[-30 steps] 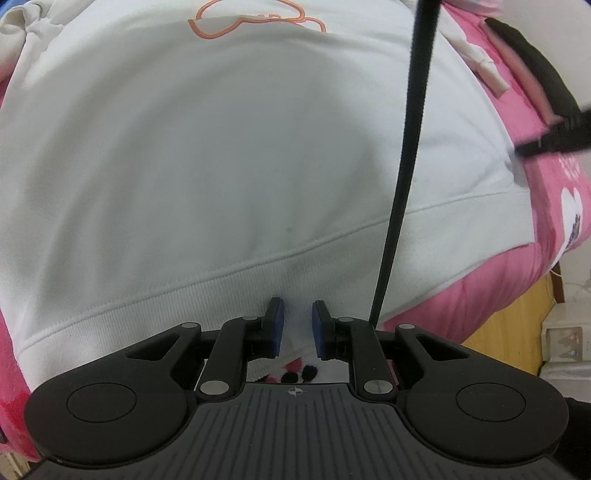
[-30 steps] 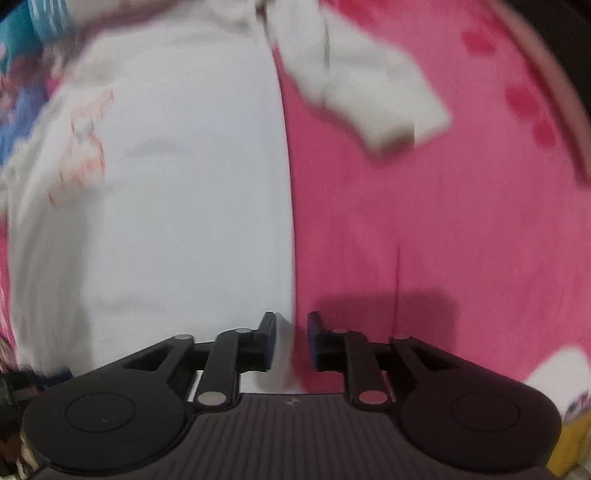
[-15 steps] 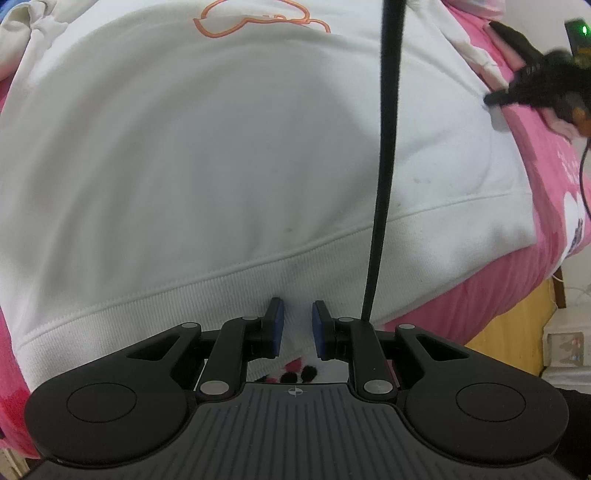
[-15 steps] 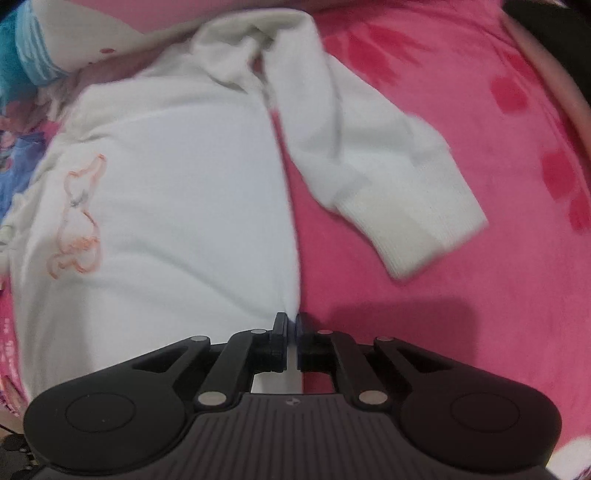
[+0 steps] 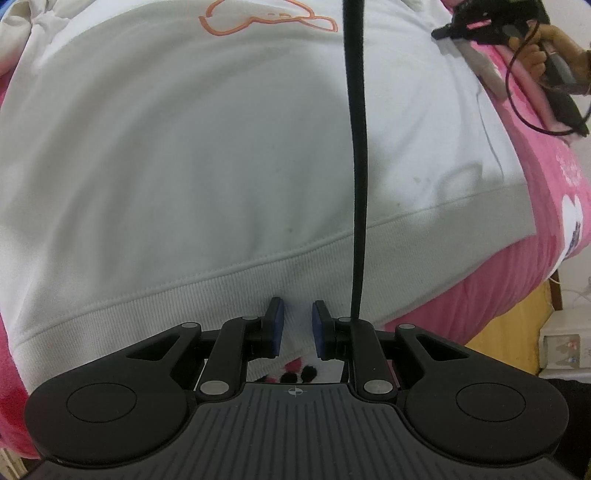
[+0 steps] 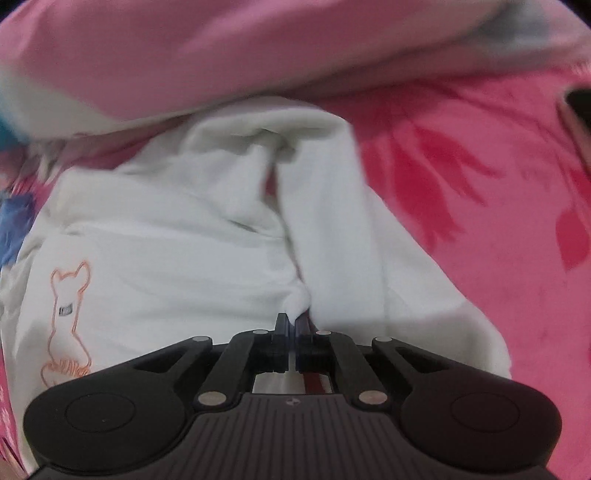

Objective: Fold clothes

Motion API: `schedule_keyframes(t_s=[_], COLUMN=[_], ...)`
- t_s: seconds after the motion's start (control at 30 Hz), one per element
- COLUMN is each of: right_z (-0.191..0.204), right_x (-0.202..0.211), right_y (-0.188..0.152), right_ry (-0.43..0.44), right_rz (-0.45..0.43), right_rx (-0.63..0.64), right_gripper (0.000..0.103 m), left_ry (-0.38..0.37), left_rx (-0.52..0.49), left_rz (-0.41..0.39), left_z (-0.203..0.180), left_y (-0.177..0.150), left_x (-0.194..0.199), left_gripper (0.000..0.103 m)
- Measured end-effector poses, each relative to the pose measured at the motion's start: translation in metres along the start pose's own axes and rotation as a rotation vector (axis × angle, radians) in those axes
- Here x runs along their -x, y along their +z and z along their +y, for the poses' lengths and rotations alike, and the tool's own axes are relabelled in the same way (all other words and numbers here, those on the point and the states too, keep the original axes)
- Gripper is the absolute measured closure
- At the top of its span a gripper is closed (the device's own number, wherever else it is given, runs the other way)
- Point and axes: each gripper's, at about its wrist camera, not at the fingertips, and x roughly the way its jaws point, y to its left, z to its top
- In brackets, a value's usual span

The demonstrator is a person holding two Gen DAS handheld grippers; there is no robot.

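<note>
- Since a second ago the right gripper (image 6: 291, 326) has slid from the side edge of the white sweatshirt (image 5: 229, 155) up to where the sleeve (image 6: 369, 266) meets the body, and its jaws went from clearly apart to pinched together.
- Right gripper now: clenched, with a little peak of white fabric pulled up right at the fingertips, so it's grasping the sweatshirt at the armpit spot.
- From the left wrist view you can see that same right gripper (image 5: 476, 27) way up in the top right corner with a hand (image 5: 554, 48) on its handle, over the far side of the garment. A second ago it was lower down along the right side.
- Left gripper (image 5: 297, 325) hasn't budged. Its blue pads (image 5: 277, 325) sit a small way apart with the ribbed hem (image 5: 155, 295) of the sweatshirt between them. Looks like it's clamped on the hem, with the fabric filling the gap.
- Sweatshirt is lying spread flat, front up, on a pink blanket (image 6: 480, 206) with darker pink prints. Orange outline animal drawing (image 5: 266, 20) on the chest, at the far end from the left gripper.
- Black strap or cable (image 5: 358, 166) hangs down across the left view, in front of the shirt.
- Right view is fairly blurry, so finer fabric detail there is hard to make out.
</note>
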Motion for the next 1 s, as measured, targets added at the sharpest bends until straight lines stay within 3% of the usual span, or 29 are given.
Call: schedule_keyframes(t_s=[0.13, 0.17, 0.2, 0.27, 0.37, 0.43, 0.47, 0.63, 0.67, 0.7, 0.73, 0.87, 1.0], right_z=[-0.001, -0.002, -0.002, -0.001, 0.003, 0.006, 0.007, 0.010, 0.011, 0.013, 0.018, 0.038, 0.075], right_x=[0.004, 0.006, 0.008, 0.008, 0.001, -0.007, -0.012, -0.007, 0.000, 0.007, 0.018, 0.061, 0.065], right_y=[-0.001, 0.001, 0.003, 0.009, 0.018, 0.024, 0.027, 0.023, 0.020, 0.014, 0.002, -0.048, -0.115], right_ry=[0.026, 0.045, 0.055, 0.050, 0.054, 0.024, 0.001, -0.036, -0.047, -0.057, -0.065, -0.096, -0.066], right_rz=[0.009, 0.021, 0.022, 0.008, -0.007, -0.019, -0.026, -0.033, -0.027, -0.019, -0.010, 0.031, 0.108], right_rx=[-0.029, -0.046, -0.054, -0.049, -0.043, -0.035, -0.033, -0.051, -0.044, -0.029, 0.017, 0.207, 0.466], right_gripper=[0.097, 0.091, 0.078, 0.067, 0.070, 0.095, 0.097, 0.096, 0.088, 0.072, 0.065, 0.063, 0.065], left_ry=[-0.010, -0.011, -0.012, -0.015, -0.018, -0.019, -0.020, -0.027, -0.030, -0.035, -0.039, -0.046, -0.048], left_rx=[0.002, 0.003, 0.002, -0.001, -0.004, -0.005, -0.007, -0.007, -0.003, 0.002, 0.008, 0.012, 0.007], left_rz=[0.009, 0.009, 0.009, 0.009, 0.011, 0.012, 0.012, 0.007, 0.007, 0.007, 0.007, 0.002, -0.003], left_z=[0.003, 0.003, 0.004, 0.005, 0.006, 0.006, 0.007, 0.009, 0.010, 0.011, 0.013, 0.015, 0.012], left_y=[0.000, 0.000, -0.001, -0.002, -0.003, -0.003, -0.004, -0.007, -0.008, -0.008, -0.009, -0.012, -0.015], left_x=[0.000, 0.000, 0.000, -0.001, 0.000, 0.000, 0.000, 0.001, 0.002, 0.002, 0.003, 0.003, 0.004], left_gripper=[0.085, 0.085, 0.085, 0.085, 0.085, 0.085, 0.085, 0.085, 0.085, 0.085, 0.085, 0.085, 0.085])
